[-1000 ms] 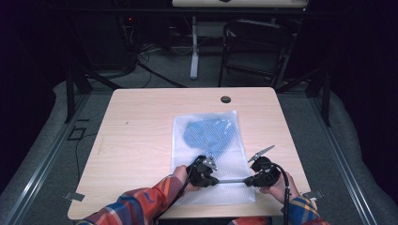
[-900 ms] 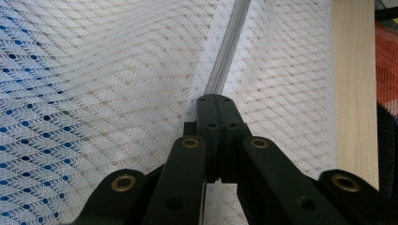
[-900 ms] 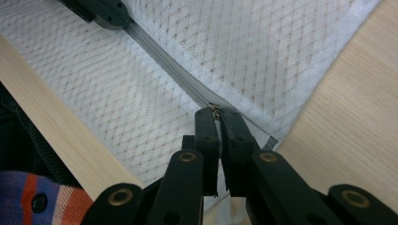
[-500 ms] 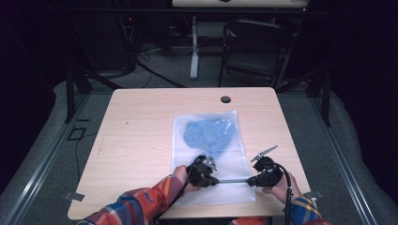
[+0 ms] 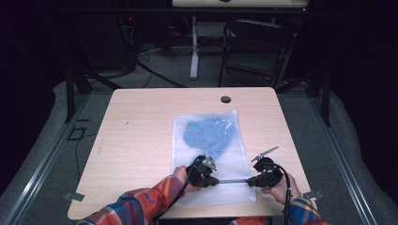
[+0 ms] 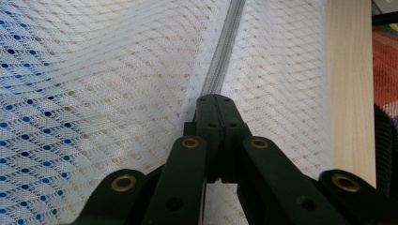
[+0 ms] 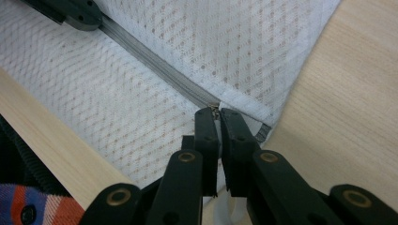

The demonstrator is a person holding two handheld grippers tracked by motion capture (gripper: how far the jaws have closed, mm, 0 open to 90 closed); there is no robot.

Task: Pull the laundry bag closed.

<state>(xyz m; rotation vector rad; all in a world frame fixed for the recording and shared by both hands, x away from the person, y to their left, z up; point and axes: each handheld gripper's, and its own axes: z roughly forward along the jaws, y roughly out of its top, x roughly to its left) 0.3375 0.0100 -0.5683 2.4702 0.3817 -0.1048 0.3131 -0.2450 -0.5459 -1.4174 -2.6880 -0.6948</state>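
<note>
Mesh bag's zipper (image 5: 233, 180) stretched between left gripper (image 5: 210, 178) and right gripper (image 5: 253, 180)

Left gripper (image 5: 210, 178) and right gripper (image 5: 256, 180) face each other, jaws closed.

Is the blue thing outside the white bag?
No, the blue cloth shows through the mesh of the white bag, so it lies inside.

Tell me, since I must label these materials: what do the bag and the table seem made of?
The bag looks like white woven mesh, likely synthetic: small regular holes show blue cloth inside, with a grey zipper. The table looks like pale, matte wood-grain laminate, possibly wood.
</note>
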